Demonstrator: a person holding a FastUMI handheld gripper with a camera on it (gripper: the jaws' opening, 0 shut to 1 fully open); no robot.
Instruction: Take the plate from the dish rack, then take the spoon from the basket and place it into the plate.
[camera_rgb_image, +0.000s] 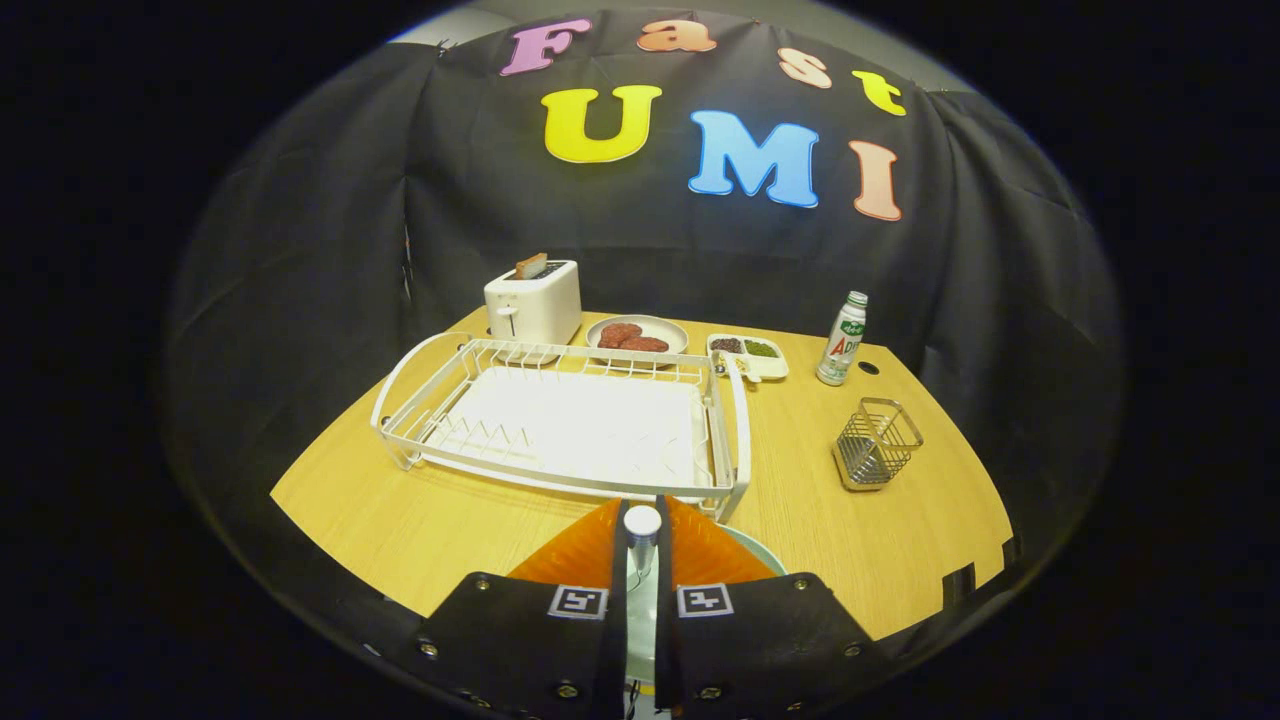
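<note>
Evidently the spoon (641, 535) was clamped upright between the gripper's (641, 560) closed fingers just over the plate (752, 552), best lowered gently before release, with the empty dish rack (570, 425) and basket (876, 443) left beyond.

- A staged kitchen corner set up inside a recording booth, with black cloth hung as the wall behind.
- A pale wooden counter (480, 520) carries kitchen things: a white wire dish rack (570, 425), a white toaster (533, 303) with a slice of bread standing up in it, a plate of meat patties (637, 336), a small divided food tray (748, 353), a drink bottle (842, 340) and a wire utensil basket (877, 443).
</note>
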